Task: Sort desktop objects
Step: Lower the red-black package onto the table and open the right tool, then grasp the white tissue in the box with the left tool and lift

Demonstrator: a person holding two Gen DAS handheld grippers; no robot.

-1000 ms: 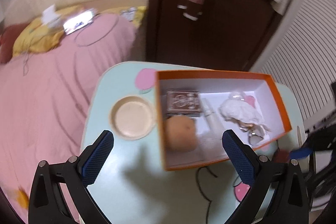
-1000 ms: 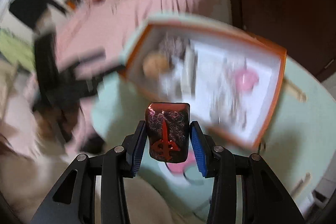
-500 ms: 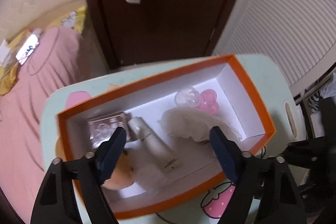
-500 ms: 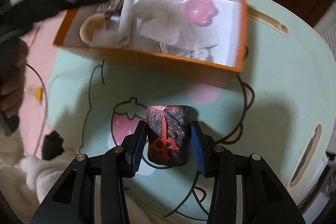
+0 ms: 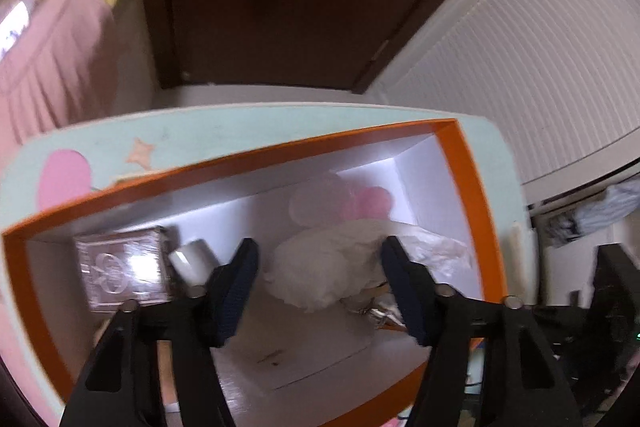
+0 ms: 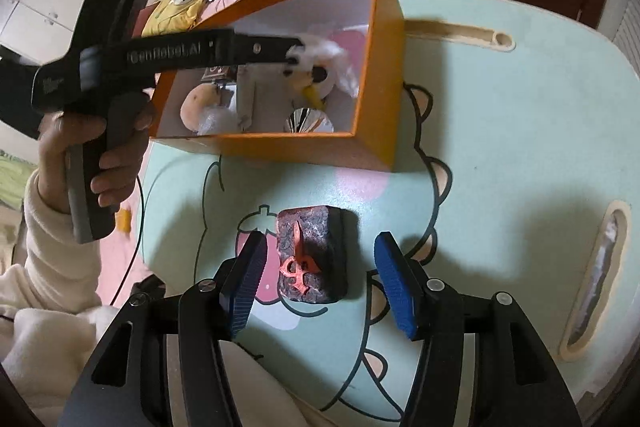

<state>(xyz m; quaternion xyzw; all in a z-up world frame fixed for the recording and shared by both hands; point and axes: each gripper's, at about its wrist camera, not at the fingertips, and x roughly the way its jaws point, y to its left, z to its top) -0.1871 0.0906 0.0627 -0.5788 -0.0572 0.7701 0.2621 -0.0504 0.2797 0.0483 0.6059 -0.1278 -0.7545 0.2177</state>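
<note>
Your right claw (image 6: 318,277), jaws just opening, leaves the card deck (image 6: 311,254) on the desk (image 6: 500,155) while your left claw (image 5: 318,281), still open, closes around the white fluff (image 5: 324,267) in the orange box (image 5: 472,187), to lift next.

The mint-green desk (image 6: 500,155) with cartoon drawings carries an orange box (image 6: 380,75) at about eleven o'clock, and a dark card deck (image 6: 310,253) at six o'clock.
</note>
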